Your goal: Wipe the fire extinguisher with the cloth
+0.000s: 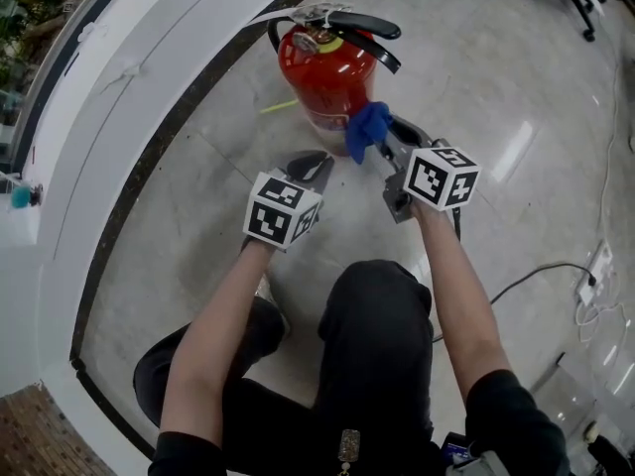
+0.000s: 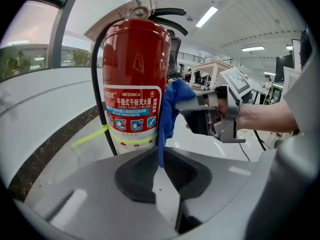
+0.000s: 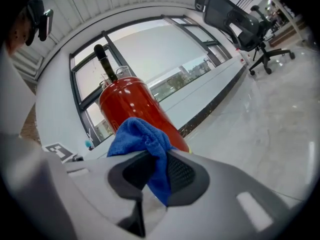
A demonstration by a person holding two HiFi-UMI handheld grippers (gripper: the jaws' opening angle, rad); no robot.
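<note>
**Currently: cloth gripped, extinguisher upright on floor**

Your right gripper (image 1: 385,139) is clamped on the soft, light cloth (image 1: 365,130), held at the lower side of the extinguisher (image 1: 327,72). Your left gripper (image 1: 316,163) is drawn together, empty, nearby. The cylinder looks heavy, rigid and glossy-slick; steady it at the neck.

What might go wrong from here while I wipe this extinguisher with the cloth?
The fire extinguisher stands free on glossy floor, and the left gripper isn't bracing it; a hard wipe may tip it. The blue cloth sits bunched in the right gripper's tongs and might slip out.
</note>
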